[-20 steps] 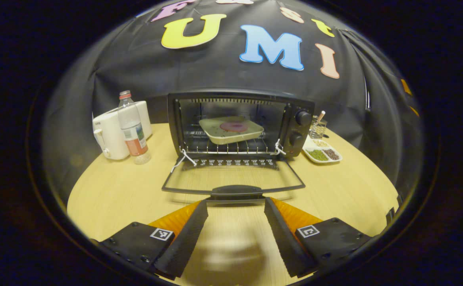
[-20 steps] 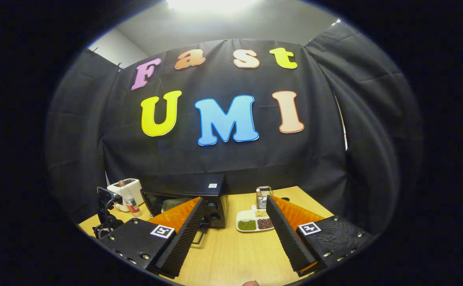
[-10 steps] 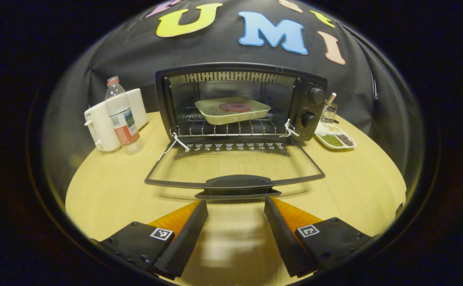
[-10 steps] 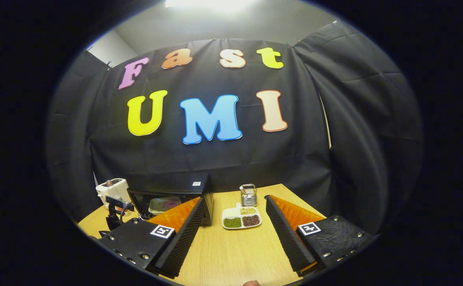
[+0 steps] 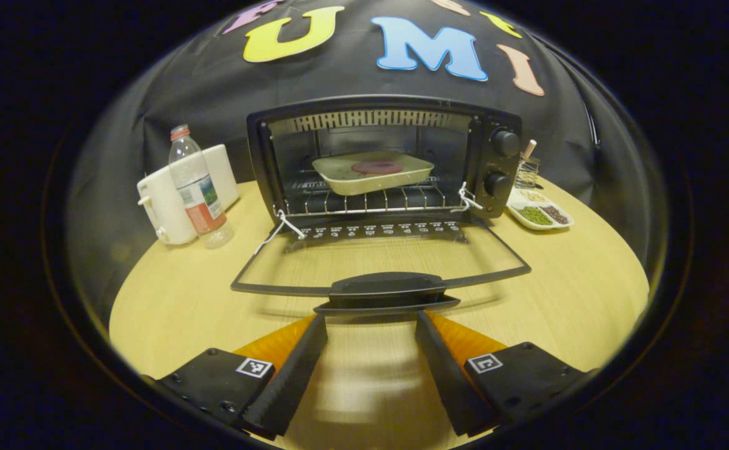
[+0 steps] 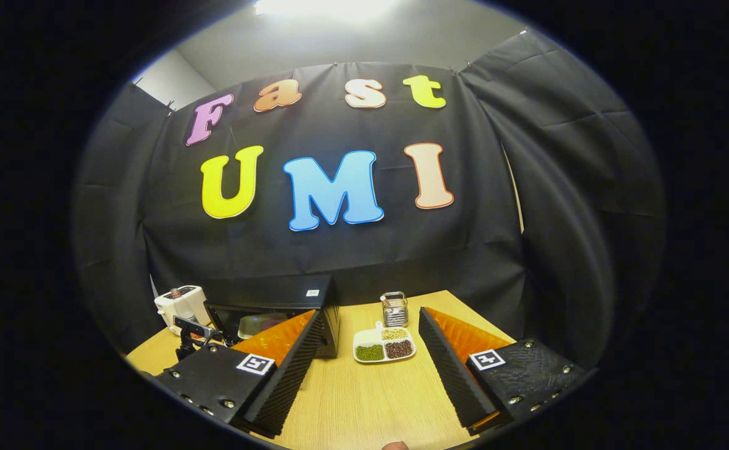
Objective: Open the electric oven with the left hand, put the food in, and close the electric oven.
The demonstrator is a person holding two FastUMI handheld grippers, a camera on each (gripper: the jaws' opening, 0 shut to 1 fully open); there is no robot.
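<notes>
The door (image 5: 380,259) of the electric oven (image 5: 384,159) looks like a glass pane in a thin dark metal frame, hinged along its bottom edge, so I'd expect it to feel stiff and fairly light, swinging easily once lifted but apt to bang shut if let go near the top; the glass deserves a gentle close. The place to take it is the broad dark handle (image 5: 387,291) along the door's free edge, a solid bar that seems thick enough for two fingers to pinch from above and below without slipping. Right now the door lies folded down flat over the bench (image 5: 170,300), its handle nearest the left hand-held gripper (image 5: 371,326), whose fingers stand wide apart just short of the handle, not touching it as far as I can tell. The oven itself is a small black box standing at the middle of the bench, two knobs (image 5: 501,162) on its right panel, a wire rack (image 5: 371,201) inside, and on that rack a pale shallow tray (image 5: 372,172) with a round reddish piece of food (image 5: 377,167) in it. So the food looks to be in already, and closing is what remains. The right hand-held gripper (image 6: 367,356) hangs wide and empty, off to the oven's right.
</notes>
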